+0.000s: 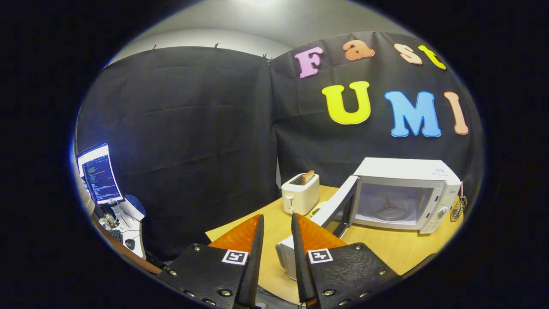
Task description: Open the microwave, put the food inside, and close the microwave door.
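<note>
The white microwave (403, 193) stands on the wooden table (386, 246), beyond my fingers and to the right. Its door (334, 206) is swung wide open toward me. The cavity is lit and holds just the glass turntable (388, 210). A small plate-like thing (316, 210) lies between the toaster and the door, mostly hidden, so I cannot tell what is on it. My gripper (277, 215) hovers above the table's near corner, open, with a narrow gap and nothing between the fingers.
A white toaster (300, 194) with a slice of bread in its slot stands left of the microwave door. A white box-like object (284, 254) sits partly under my right finger. Off the table to the left are a lit monitor (98, 174) and desk clutter.
</note>
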